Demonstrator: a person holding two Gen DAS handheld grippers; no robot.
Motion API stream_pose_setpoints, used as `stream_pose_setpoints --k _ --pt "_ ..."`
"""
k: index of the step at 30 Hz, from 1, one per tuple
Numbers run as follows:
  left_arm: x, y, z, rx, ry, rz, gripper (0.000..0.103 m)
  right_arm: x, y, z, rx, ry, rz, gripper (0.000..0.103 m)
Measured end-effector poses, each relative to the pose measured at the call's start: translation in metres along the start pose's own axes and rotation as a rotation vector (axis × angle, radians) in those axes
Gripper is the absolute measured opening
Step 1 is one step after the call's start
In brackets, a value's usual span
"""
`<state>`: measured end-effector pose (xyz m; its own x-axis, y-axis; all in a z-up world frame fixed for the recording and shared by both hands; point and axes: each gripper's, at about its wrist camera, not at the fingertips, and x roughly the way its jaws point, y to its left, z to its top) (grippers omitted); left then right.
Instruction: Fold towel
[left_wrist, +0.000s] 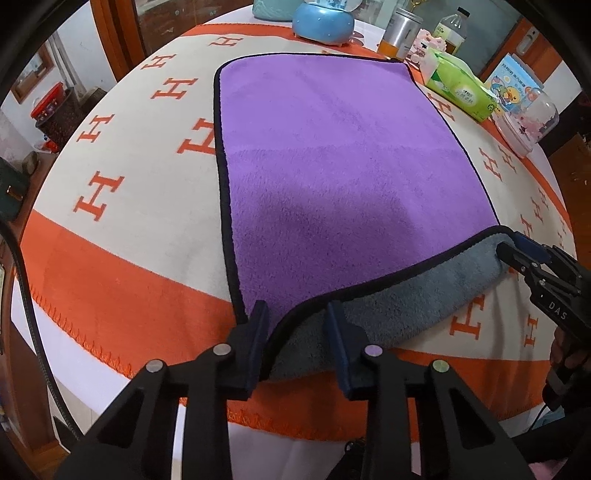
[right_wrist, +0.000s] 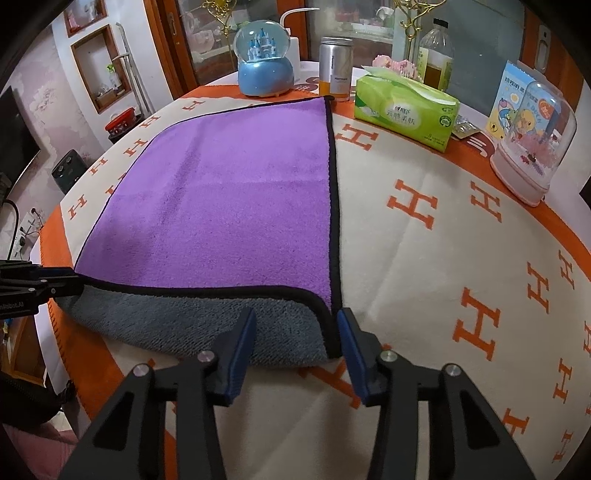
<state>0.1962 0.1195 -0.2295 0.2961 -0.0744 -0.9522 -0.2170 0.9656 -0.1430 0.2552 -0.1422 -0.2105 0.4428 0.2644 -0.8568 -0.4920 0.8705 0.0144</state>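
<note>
- Left gripper (left_wrist: 297, 317): jaws wide, straddling the towel's near-left corner at 6 o'clock of its own view; fingers apart, not pinching the cloth. Seen from the right wrist view it enters at 9 o'clock (right_wrist: 72, 282), tips at the towel's left near corner.
- Right gripper (right_wrist: 295, 325): jaws wide, one finger on each side of the towel's near-right corner, black hem between them. In the left view it shows at 4 o'clock (left_wrist: 511, 253), tips touching the turned-up edge; jaw gap not readable from there.
- Towel (left_wrist: 343, 147): purple face up, black hem, flat on the counter, filling the middle of the view. Near edge is curled up so the grey underside (right_wrist: 192, 321) shows as a band along 6 o'clock.
- Counter (right_wrist: 424, 229): round, under a cream cloth with orange H marks and an orange border.
- Far side, 12 to 2 o'clock in the right view: blue snow globe (right_wrist: 264, 66), metal can (right_wrist: 335, 66), green tissue pack (right_wrist: 406, 110), clear dome (right_wrist: 535, 144), bottle (right_wrist: 436, 55). All well apart from both grippers; can just beside the towel's far-right corner.
</note>
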Motion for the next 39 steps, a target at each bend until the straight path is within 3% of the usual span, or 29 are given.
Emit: stream_pose_setpoints --k 6,16,26,39 --pt "-0.003 0.002 -0.003 -0.006 0.002 0.002 0.014 -0.003 -0.001 -0.001 -0.001 -0.007 -0.012 0.027" --pt "-0.009 0.002 -0.005 0.017 0.004 0.006 0.007 -0.007 -0.002 -0.001 -0.007 -0.010 -0.038 0.007" --pt "-0.017 -0.003 0.001 0.041 -0.013 0.012 0.006 -0.012 0.000 -0.001 -0.019 -0.029 -0.041 0.004" --pt "-0.053 -0.003 0.017 0.085 -0.096 0.013 0.006 -0.033 0.002 0.015 -0.017 -0.105 -0.050 0.004"
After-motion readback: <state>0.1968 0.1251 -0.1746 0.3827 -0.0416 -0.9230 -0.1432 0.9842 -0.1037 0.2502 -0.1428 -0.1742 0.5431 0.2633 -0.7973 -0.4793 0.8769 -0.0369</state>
